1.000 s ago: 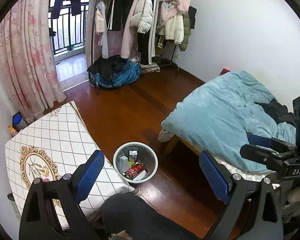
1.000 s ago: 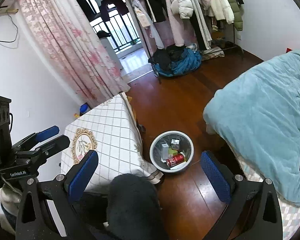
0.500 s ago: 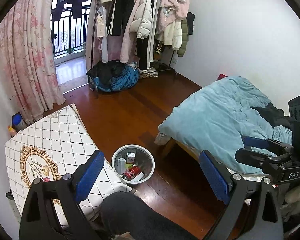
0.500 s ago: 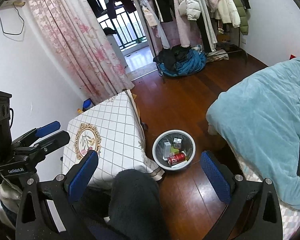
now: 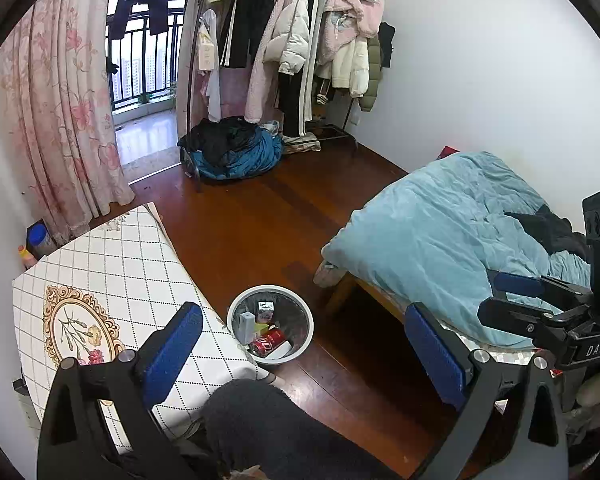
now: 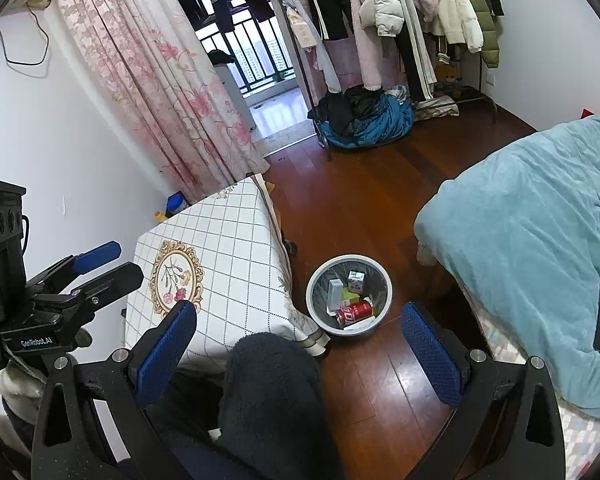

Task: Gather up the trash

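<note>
A round grey waste bin point(image 5: 300, 354) point(image 6: 385, 276) stands on the wooden floor between the table and the bed. Inside it lie a red soda can point(image 5: 267, 342) point(image 6: 354, 312), a small carton point(image 5: 265, 311) point(image 6: 356, 280) and a white box point(image 5: 246, 325) point(image 6: 334, 295). My left gripper point(image 5: 300, 344) is held high above the bin, open, nothing between its blue pads point(image 5: 170, 350). My right gripper point(image 6: 300, 348) is also open and empty, raised over the floor. Each gripper shows at the edge of the other's view: the right gripper point(image 5: 536, 300) and the left gripper point(image 6: 92, 268).
A table with a checked cloth point(image 5: 112, 280) point(image 6: 220, 248) is on the left. A bed with a teal blanket point(image 5: 440, 236) point(image 6: 532, 232) is on the right. A clothes rack point(image 5: 300, 48) and a pile of clothes point(image 5: 236, 152) stand at the back. A person's dark-clad knee point(image 6: 268, 384) is below.
Both grippers have risen and drawn back a little, so the bin looks smaller and lower in view. The trash in the bin has not moved.
</note>
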